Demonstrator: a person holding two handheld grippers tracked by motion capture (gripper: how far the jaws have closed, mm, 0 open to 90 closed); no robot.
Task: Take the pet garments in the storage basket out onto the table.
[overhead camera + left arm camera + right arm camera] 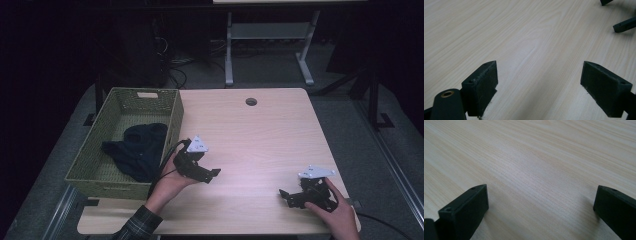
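Observation:
A green woven basket (150, 95) stands at the table's left edge with a dark garment (137, 147) lying inside it. My left gripper (212, 175) is held just right of the basket, low over the wooden table (260, 140), its jaws wide apart with bare wood between them (539, 75). My right gripper (284, 196) sits near the front right of the table, also open, with nothing between its jaws (541, 202). The right gripper's fingertips (625, 25) appear at the top right of the left gripper view.
A round cable hole (251, 102) is at the table's far edge. Beyond the table stands a white-legged desk frame (270, 40) with cables on the floor. The surroundings are dark.

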